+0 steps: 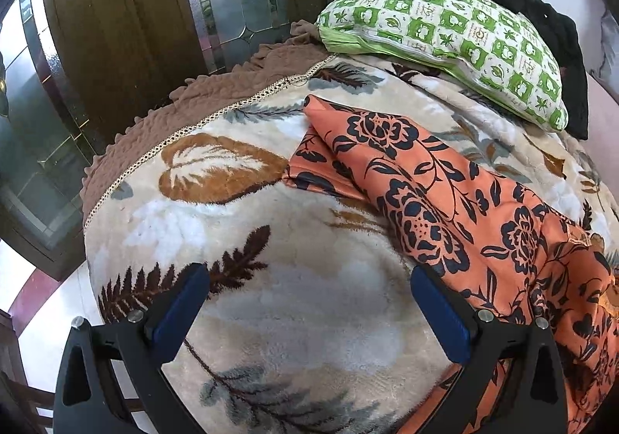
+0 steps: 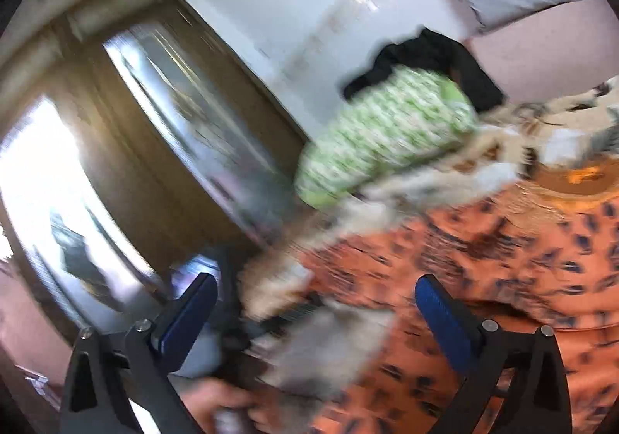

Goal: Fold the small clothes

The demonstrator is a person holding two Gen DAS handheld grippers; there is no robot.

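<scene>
on the blanket lies orange cloth; both grippers released; right view blurred.

Orange garment with dark navy florals, cream blanket with brown and grey leaves, green-and-white checked pillow, black cloth.

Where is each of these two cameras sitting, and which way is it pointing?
Left wrist: rides on the left gripper, looking along its open jaws over a leaf-patterned blanket toward the orange floral garment and a green pillow.
Right wrist: rides on the right gripper, blurred by motion, open jaws above the orange floral garment; a hand shows below.
Shared: garment, green pillow, blanket, black cloth, wooden door.
</scene>
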